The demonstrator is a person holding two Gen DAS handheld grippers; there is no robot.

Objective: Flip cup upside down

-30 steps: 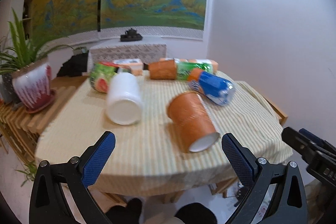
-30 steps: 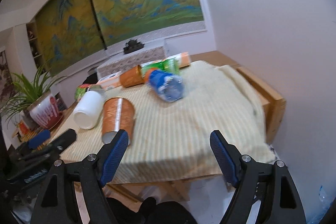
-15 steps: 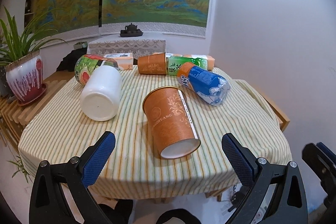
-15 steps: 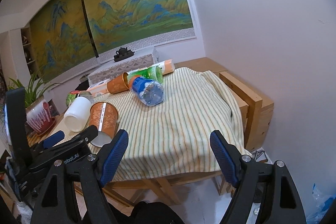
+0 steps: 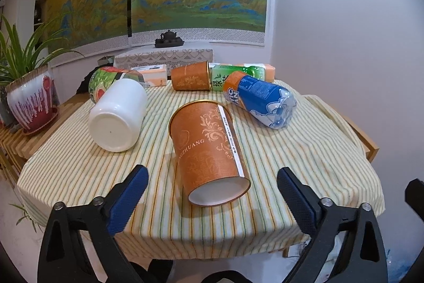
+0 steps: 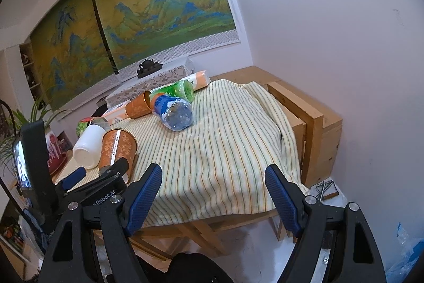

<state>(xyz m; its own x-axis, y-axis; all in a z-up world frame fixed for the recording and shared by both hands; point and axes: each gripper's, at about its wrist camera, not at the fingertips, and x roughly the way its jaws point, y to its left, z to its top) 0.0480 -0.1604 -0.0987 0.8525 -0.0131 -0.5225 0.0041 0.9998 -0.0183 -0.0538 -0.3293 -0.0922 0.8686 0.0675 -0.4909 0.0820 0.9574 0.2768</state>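
An orange paper cup with a gold floral print and a white seam strip (image 5: 209, 150) lies on its side on the green-and-yellow striped tablecloth (image 5: 304, 150), its white recessed base turned toward the left wrist camera and its gold-rimmed mouth pointing away toward the far wall. The left gripper (image 5: 212, 184) hangs at the near edge of the table with its blue-padded jaws spread wide, one on either side of the cup's base and touching nothing. The right gripper (image 6: 213, 181) is held off to the right over the front edge of the cloth, its jaws likewise wide apart and empty, well apart from the cup (image 6: 118, 147), which sits to its left just beyond the left gripper's black frame. Just left of the cup a white plastic jar (image 5: 119, 116) lies on its side, base toward the camera, not touching it. Behind and to the right a clear plastic bottle with a blue label (image 5: 261, 100) lies tilted, and farther back a second orange paper cup (image 5: 190, 76) lies on its side beside a green-labelled tea bottle (image 5: 233, 76). A round green tin (image 5: 108, 78) rests behind the jar, and a potted plant in a red-and-white glazed pot (image 5: 29, 97) stands on a slatted wooden stand to the left.
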